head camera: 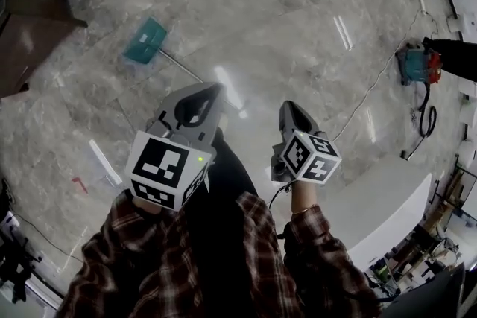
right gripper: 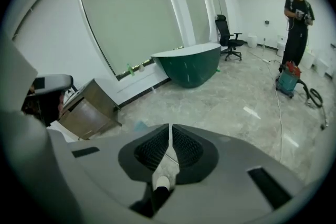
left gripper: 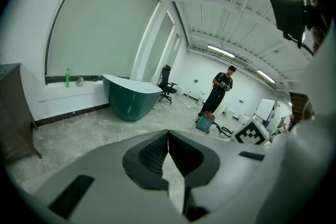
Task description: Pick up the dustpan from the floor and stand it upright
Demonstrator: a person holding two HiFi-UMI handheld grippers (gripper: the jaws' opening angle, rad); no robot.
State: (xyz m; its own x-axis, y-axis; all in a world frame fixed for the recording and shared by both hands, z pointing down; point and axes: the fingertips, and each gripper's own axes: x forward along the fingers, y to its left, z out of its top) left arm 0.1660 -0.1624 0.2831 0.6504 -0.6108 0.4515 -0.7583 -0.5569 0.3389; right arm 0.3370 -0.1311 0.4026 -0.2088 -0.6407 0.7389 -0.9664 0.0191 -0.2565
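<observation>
The teal dustpan lies flat on the marble floor at the upper left of the head view. Its thin long handle runs down-right toward my grippers. In the right gripper view the dustpan shows only as a small pale teal patch just left of the jaws. My left gripper hangs above the floor near the handle's end, its tips together and nothing between them. My right gripper is beside it to the right, shut and empty.
A brown cabinet stands left of the dustpan. A dark green desk is by the window. At the right are a teal vacuum, its cable across the floor, a standing person, and a white counter.
</observation>
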